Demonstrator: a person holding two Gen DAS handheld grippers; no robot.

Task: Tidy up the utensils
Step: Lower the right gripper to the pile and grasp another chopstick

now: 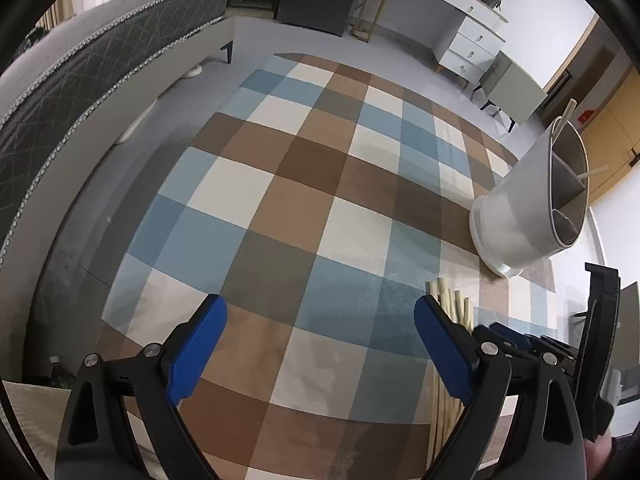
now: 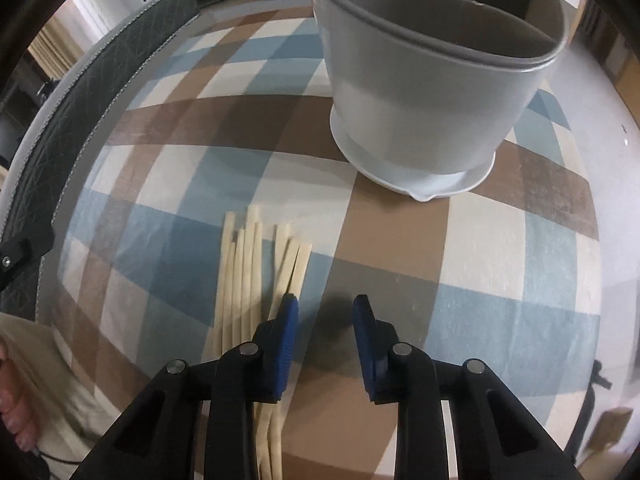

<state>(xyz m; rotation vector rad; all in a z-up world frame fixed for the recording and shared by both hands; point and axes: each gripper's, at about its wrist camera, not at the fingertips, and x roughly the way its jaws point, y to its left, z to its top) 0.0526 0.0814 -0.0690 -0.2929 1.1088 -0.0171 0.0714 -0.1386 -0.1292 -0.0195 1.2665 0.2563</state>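
Several pale wooden chopsticks (image 2: 244, 272) lie side by side on the checked tablecloth (image 2: 400, 240), in front of a grey-white divided utensil holder (image 2: 424, 92). My right gripper (image 2: 326, 308) is open and empty, low over the cloth, its left finger (image 2: 286, 332) over the rightmost chopsticks. My left gripper (image 1: 320, 316) is open and empty above the cloth. In the left wrist view the chopsticks (image 1: 452, 304) lie beside its right finger (image 1: 444, 352), and the holder (image 1: 532, 200) stands at the right with two chopsticks (image 1: 564, 116) in it.
The table is round with a blue, brown and cream checked cloth (image 1: 304, 200). A grey patterned bed (image 1: 80, 64) runs along the left. A white dresser (image 1: 464, 24) and cabinet stand at the far wall. The right gripper's body (image 1: 560, 360) shows at the lower right.
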